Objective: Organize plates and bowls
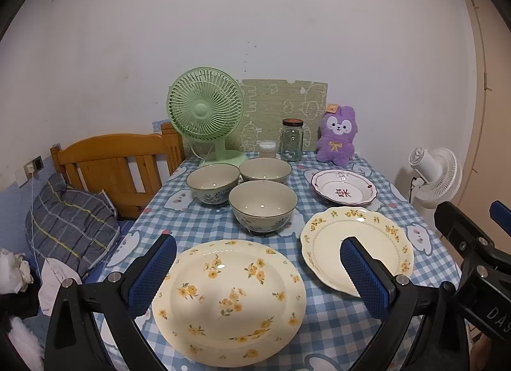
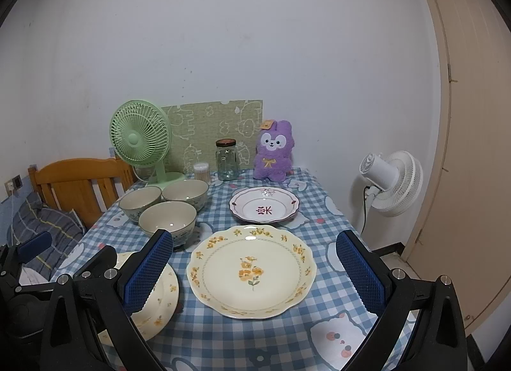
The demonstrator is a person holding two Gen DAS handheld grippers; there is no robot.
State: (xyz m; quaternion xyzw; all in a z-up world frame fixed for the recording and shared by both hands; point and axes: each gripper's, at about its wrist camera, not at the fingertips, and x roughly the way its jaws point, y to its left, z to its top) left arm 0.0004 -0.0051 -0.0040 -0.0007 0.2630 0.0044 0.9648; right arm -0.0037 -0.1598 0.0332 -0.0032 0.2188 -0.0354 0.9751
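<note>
A big cream plate with yellow flowers [image 1: 228, 302] lies at the near edge of the table, below and between the fingers of my open left gripper [image 1: 258, 241]. To its right lies a scalloped cream plate [image 2: 251, 270], under my open right gripper [image 2: 254, 236]. Neither gripper holds anything. Behind the scalloped plate sits a white plate with a red rim [image 2: 264, 208]. Three grey-green bowls [image 1: 262, 208] [image 1: 213, 181] [image 1: 265, 171] stand upright in a cluster at the middle left. In the right wrist view the big plate [image 2: 153, 300] is partly hidden by a finger.
Along the back wall stand a green desk fan [image 1: 204, 112], a small swab tub [image 1: 267, 149], a glass jar [image 1: 291, 141] and a purple plush [image 1: 338, 134]. A wooden bed frame [image 1: 108, 163] and pillow [image 1: 70, 224] are left of the table, and a white fan [image 2: 391, 182] and a door [image 2: 472, 147] to its right.
</note>
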